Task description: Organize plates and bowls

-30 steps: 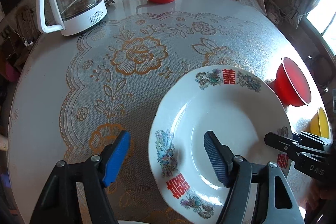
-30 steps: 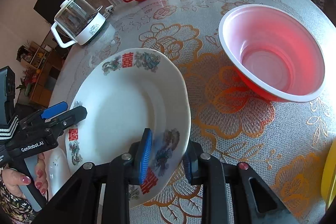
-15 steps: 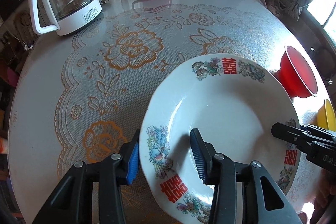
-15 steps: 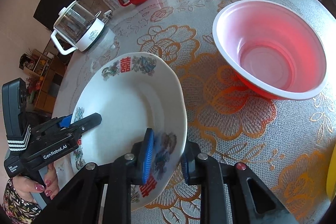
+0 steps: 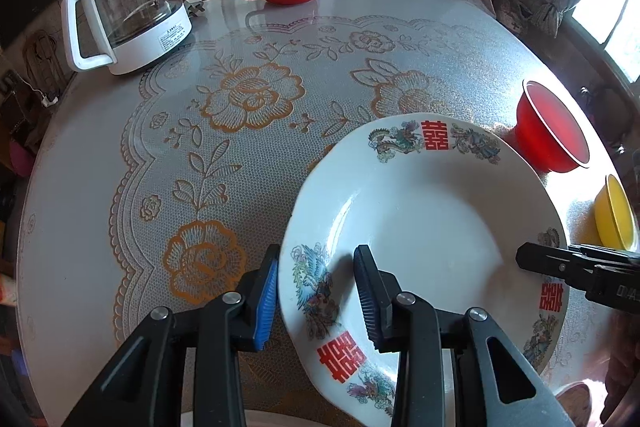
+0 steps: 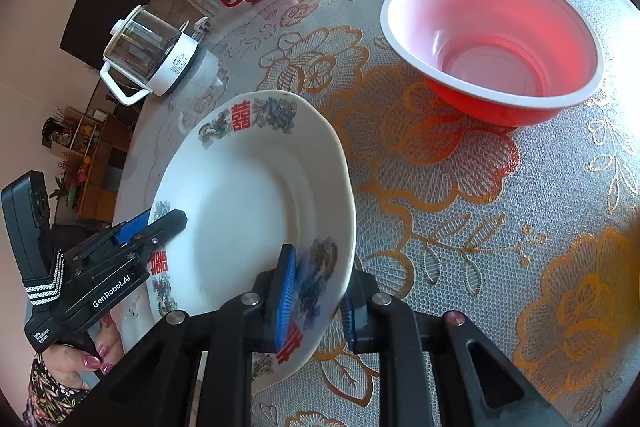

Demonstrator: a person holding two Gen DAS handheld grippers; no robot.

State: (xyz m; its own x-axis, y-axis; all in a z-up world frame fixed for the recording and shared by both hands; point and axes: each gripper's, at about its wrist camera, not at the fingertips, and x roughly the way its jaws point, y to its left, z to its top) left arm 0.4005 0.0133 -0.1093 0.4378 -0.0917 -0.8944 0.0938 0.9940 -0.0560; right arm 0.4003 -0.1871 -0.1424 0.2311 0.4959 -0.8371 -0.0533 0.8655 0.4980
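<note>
White china plate (image 5: 424, 227) with red signs and painted birds on its rim sits tilted above the lacy table cloth (image 5: 224, 147), held from two sides; the left gripper (image 5: 316, 291) has its jaws half spread and closing around the plate's near rim — one blue pad outside, one inside; the right gripper (image 6: 316, 295) is also closing, squeezing the rim. A red plastic bowl (image 6: 496, 47) and a yellow bowl (image 5: 614, 219) stand near the table edge — the cloth's middle is bare.
</note>
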